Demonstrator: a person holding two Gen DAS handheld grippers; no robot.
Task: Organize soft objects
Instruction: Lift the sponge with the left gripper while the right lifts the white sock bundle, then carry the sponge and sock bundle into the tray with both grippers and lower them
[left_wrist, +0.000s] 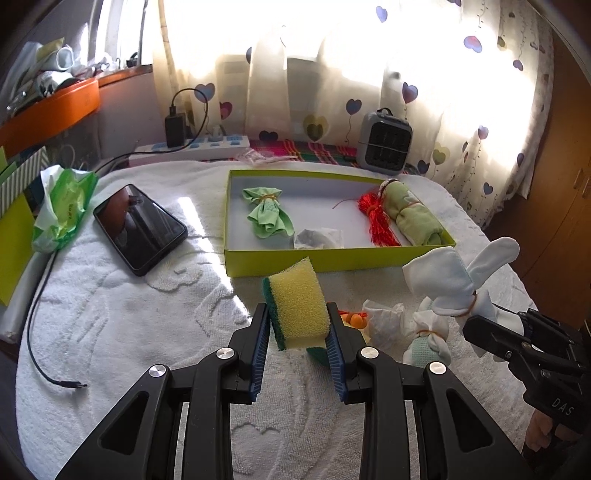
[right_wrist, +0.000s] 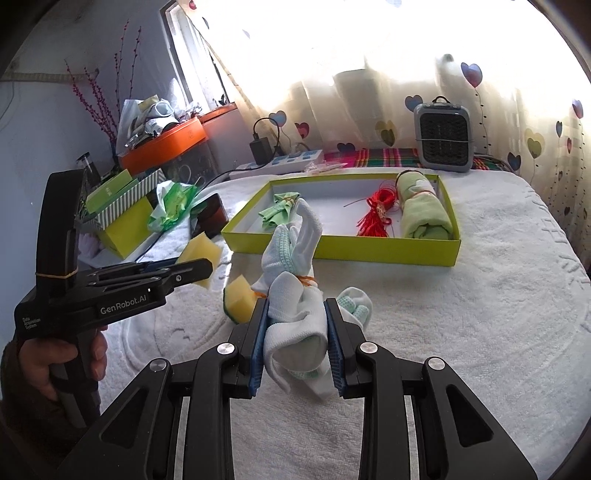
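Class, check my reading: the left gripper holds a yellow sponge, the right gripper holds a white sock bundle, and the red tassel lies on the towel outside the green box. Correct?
One detail is wrong. The red tassel lies inside the green box, beside the rolled green cloth, as the left wrist view shows. The rest stands.

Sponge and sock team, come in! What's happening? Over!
Left gripper shut on yellow sponge, lifted. Right gripper shut on white sock bundle. Green box ahead, partly filled. Second sponge and another bundle on towel.
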